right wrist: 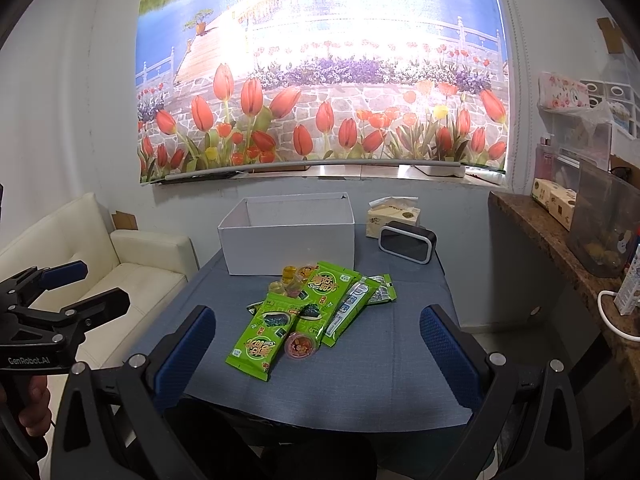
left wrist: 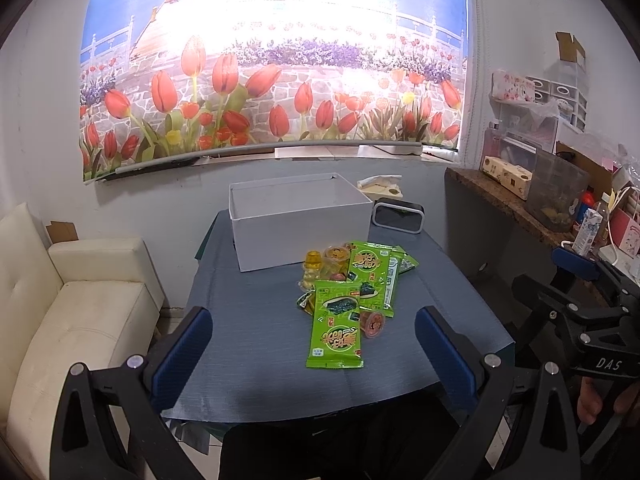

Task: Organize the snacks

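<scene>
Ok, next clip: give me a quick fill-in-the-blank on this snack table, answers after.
1. The white box behind the snacks is ____ inside.
2. The nearest green snack packet lies flat on the ____ tablecloth.
3. The left gripper and right gripper both have their jaws ____, holding nothing.
4. The small red jelly cup rests ____ the nearest packet.

Answers: empty; blue; open; beside

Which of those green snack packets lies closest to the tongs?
The green packet at the front of the pile, beside the small red jelly cup; the other green packets lie farther back toward the white box.
</scene>
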Demonstrator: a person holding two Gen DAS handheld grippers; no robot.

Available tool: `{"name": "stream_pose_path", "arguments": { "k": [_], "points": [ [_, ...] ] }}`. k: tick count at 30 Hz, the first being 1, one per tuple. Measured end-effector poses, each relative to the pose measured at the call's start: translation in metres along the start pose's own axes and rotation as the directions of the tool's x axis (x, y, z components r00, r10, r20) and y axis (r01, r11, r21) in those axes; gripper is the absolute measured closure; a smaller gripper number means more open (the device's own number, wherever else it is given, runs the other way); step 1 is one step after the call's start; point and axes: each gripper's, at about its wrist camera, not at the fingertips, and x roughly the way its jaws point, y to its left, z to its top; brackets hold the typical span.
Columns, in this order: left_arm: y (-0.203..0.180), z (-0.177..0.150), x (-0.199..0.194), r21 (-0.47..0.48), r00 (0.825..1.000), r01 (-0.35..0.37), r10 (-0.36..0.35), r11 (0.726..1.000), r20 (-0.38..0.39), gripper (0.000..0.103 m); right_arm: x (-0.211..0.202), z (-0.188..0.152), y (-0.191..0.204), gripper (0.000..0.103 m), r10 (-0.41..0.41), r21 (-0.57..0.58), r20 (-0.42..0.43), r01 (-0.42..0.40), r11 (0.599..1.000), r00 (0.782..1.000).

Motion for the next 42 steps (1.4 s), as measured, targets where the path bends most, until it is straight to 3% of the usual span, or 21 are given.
{"name": "stream_pose_path", "arguments": {
  "k": [42],
  "points": [
    [0.0003, -0.0032, 0.0038, 0.003, 1.0, -0.001, 0.001, 1.0, -0.018, 0.0, -0.0006, -0.0005, 0.002, 0.0, -0.004, 0.002, 0.0, 0.004, 1.0, 1.0]
  ]
}}
